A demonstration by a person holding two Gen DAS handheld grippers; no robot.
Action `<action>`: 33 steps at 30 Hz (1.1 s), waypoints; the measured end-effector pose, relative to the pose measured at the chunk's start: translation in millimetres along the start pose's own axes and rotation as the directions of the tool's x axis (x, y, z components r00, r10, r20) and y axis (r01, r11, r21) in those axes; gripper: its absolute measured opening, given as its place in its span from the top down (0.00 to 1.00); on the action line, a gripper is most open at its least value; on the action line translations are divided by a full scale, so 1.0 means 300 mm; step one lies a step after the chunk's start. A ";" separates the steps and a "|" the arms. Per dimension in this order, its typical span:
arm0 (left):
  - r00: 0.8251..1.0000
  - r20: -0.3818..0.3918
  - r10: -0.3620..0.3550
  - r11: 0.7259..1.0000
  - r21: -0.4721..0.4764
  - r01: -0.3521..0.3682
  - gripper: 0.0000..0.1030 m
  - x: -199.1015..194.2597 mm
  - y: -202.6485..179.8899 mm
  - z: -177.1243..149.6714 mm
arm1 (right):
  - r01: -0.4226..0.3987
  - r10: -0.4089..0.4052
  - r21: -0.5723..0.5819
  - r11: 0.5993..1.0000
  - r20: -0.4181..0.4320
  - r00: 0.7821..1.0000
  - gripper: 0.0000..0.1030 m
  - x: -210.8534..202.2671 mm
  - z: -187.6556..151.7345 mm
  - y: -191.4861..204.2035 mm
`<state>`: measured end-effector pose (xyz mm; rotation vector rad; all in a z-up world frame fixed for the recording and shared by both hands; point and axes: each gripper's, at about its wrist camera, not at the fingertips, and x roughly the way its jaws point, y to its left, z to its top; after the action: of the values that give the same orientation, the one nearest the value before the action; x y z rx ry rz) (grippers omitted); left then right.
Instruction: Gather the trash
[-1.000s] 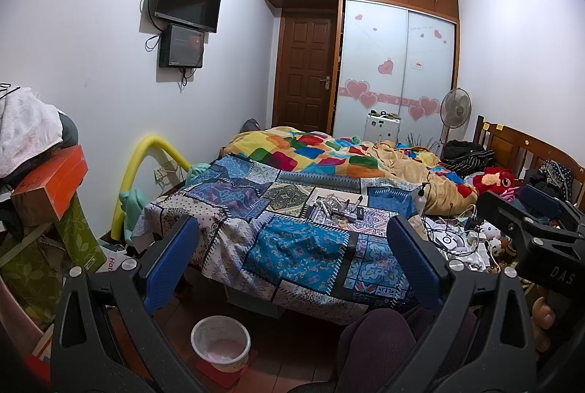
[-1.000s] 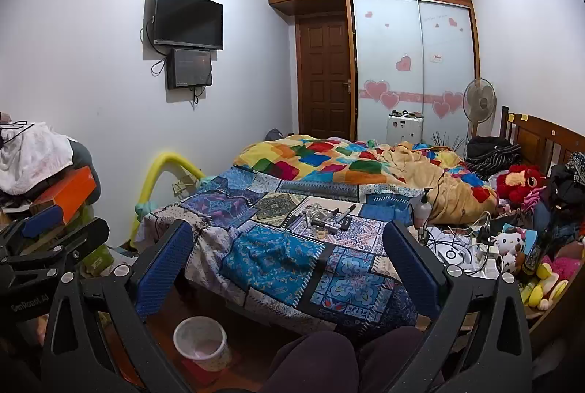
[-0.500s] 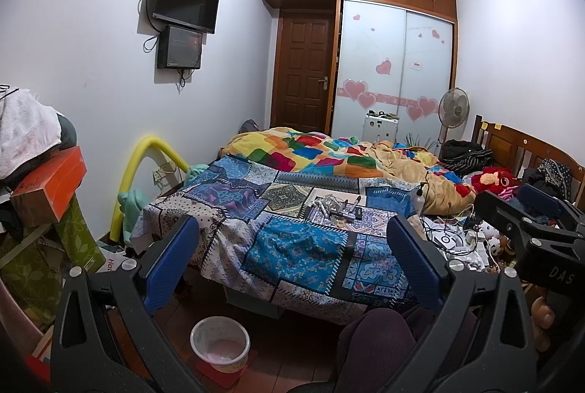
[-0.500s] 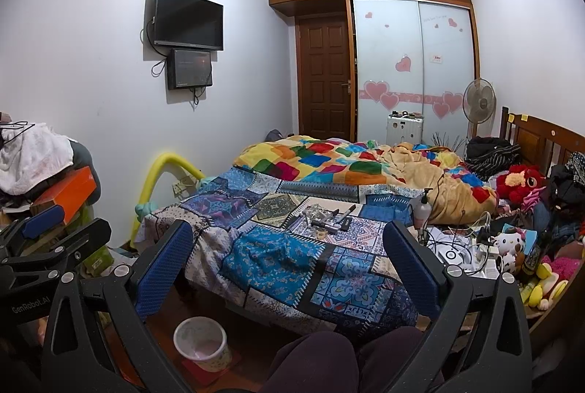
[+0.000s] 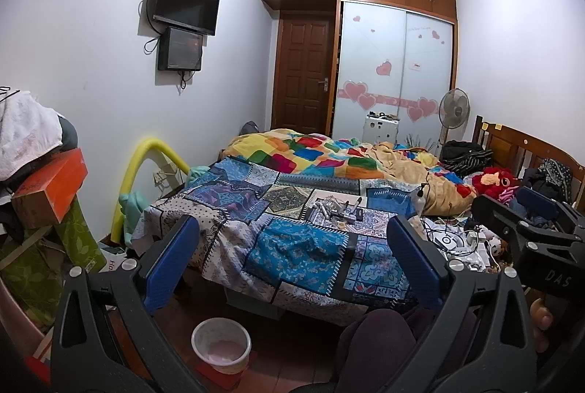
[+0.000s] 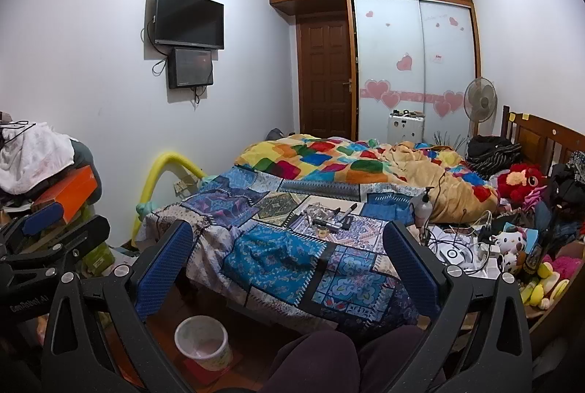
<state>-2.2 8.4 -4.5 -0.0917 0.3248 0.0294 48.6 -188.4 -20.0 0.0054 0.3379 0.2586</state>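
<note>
Both the left claw [image 5: 292, 261] and right claw [image 6: 289, 265] are held wide and empty. Small trash [image 6: 329, 219] is seen far ahead on the bed [image 6: 278, 257]. A bin [image 6: 203, 342] is placed near, on the floor.

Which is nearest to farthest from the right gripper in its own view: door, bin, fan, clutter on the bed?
From the right gripper:
1. Bin, on the floor, low left.
2. Clutter, mid-bed on the patchwork cover.
3. Fan, right, past the bed by the wardrobe.
4. Door, back wall, centre.
Fan and door are close to call.

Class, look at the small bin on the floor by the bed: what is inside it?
The bin holds a pale pink liner; no trash shows inside. Its near inner wall is hidden by the rim.
</note>
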 end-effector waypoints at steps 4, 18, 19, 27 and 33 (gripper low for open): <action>1.000 -0.001 -0.006 1.000 -0.005 0.006 0.00 0.004 -0.004 0.014 | -0.004 0.004 0.002 1.000 -0.014 1.000 0.00 0.013 0.002 0.008; 0.998 0.023 -0.055 0.997 0.048 0.054 0.00 0.212 -0.115 0.125 | 0.085 -0.082 0.061 0.994 -0.054 0.995 0.00 0.197 0.072 -0.165; 0.998 0.019 -0.062 0.997 0.044 0.061 0.00 0.231 -0.118 0.128 | 0.099 -0.095 0.071 0.993 -0.055 0.994 0.00 0.217 0.082 -0.188; 0.995 -0.060 -0.078 0.997 0.007 0.078 0.01 0.563 -0.177 0.168 | 0.144 -0.138 0.079 0.986 -0.081 0.987 0.00 0.389 0.137 -0.330; 0.987 -0.150 -0.060 0.998 0.017 0.063 0.08 0.852 -0.217 0.157 | 0.117 -0.112 0.037 0.992 -0.119 0.987 0.00 0.551 0.127 -0.408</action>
<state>257.9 -48.3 -36.3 -0.0825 0.4719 -0.0421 242.3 -263.8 -44.0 0.0143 0.4584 0.1378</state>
